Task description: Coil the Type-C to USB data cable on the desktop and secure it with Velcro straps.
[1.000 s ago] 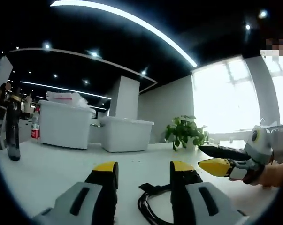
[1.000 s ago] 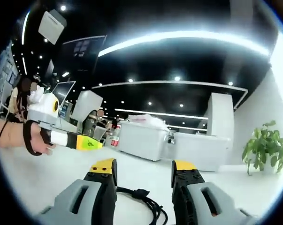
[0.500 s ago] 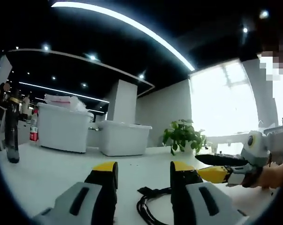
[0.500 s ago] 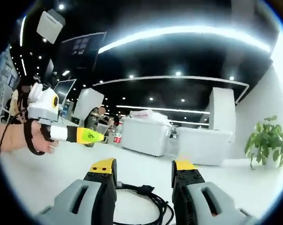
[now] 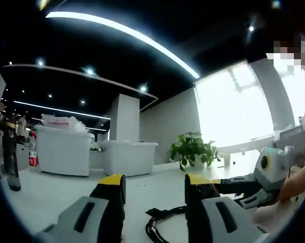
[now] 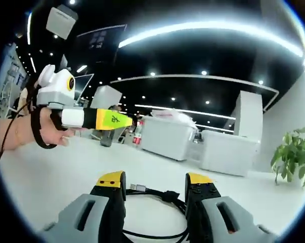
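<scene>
While both grippers hovered low over the white desk (image 6: 51, 177), the black cable (image 6: 157, 195) lay coiled on it between the right gripper's (image 6: 155, 182) parted, empty jaws, its plug end pointing left. In the left gripper view the coil showed between the left gripper's (image 5: 155, 183) jaws, also spread and empty. A hand (image 6: 38, 131) held the left gripper level, wrist strap looped. Bins (image 5: 124, 158) and a plant (image 5: 192, 149) stood behind.
</scene>
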